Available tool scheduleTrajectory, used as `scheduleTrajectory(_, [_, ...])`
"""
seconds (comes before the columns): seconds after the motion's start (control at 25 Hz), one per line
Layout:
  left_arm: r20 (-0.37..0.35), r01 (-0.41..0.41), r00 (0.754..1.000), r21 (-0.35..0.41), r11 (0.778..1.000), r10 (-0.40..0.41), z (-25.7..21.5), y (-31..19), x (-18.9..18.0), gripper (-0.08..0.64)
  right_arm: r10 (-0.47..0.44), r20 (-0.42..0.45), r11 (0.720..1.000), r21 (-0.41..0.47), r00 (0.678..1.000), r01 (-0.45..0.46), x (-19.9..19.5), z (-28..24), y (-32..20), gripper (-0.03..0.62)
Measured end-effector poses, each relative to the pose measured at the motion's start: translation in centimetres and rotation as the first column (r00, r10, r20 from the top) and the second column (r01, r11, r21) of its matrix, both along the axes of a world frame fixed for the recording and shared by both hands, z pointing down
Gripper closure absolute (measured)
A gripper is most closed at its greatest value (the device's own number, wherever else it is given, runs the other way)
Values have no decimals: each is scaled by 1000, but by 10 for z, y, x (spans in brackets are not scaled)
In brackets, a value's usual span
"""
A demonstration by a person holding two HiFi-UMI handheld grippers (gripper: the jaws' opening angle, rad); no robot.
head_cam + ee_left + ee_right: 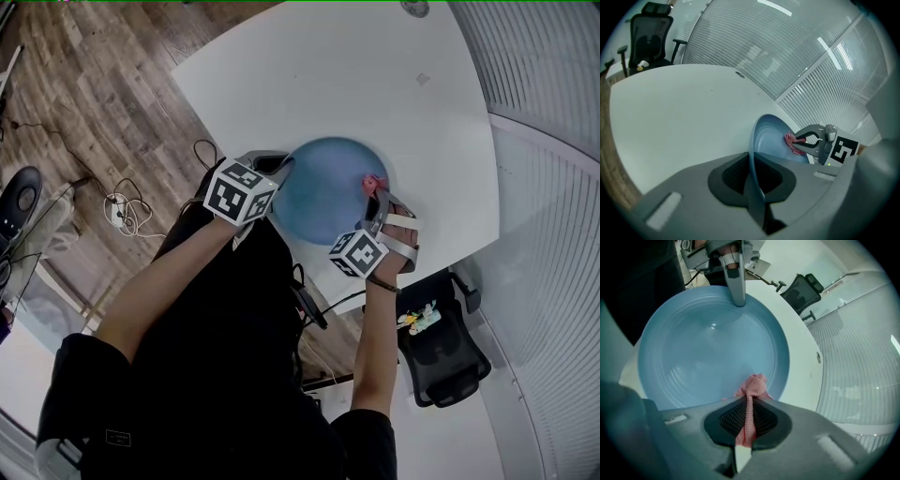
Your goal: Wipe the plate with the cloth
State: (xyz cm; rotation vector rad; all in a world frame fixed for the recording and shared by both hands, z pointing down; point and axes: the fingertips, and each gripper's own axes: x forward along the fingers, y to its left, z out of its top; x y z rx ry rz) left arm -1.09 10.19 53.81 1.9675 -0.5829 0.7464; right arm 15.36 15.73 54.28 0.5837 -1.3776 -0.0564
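A blue plate is held tilted above the white table. My left gripper is shut on the plate's left rim; in the left gripper view the rim runs edge-on between its jaws. My right gripper is shut on a pink cloth and presses it against the plate's inner face near the right rim. In the right gripper view the cloth sticks out of the jaws onto the plate, and the left gripper clamps the far rim. From the left gripper view the cloth and right gripper show beyond.
A black office chair stands right of the table's near edge. Cables lie on the wooden floor at left. A round grommet sits at the table's far edge. A ribbed wall curves along the right.
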Motion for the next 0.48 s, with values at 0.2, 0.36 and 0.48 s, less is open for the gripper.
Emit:
scheduleTrajectory(0.2, [-11,13,1000,-15,1000,-13,1,-1,0,545,25,11,999,-41,1000,-24,-1,-1,20,580])
scheduleTrajectory(0.36, [-11,24,1000,-17,1000,-24,1,-1,-1,545,22,19,997,-80,1000,-20,-5,-1,37,579])
scheduleTrajectory(0.48, [-11,20,1000,-15,1000,-21,1,-1,1,545,26,30,992,-121,999,-23,-10,-1,51,580])
